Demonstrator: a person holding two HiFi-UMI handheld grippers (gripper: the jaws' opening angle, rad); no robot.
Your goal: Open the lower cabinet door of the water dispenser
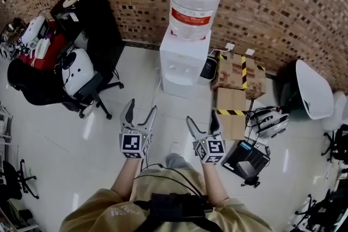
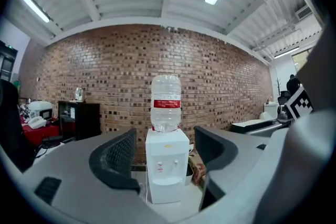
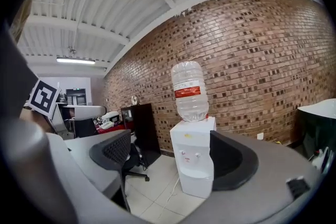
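Left gripper [image 1: 141,106] spread, empty | right gripper [image 1: 202,117] spread, empty | both held out toward water dispenser [image 1: 184,60]

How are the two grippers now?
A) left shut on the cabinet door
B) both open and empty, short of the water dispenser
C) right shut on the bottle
B: the left gripper and the right gripper both have jaws apart with nothing between, and floor separates them from the water dispenser.
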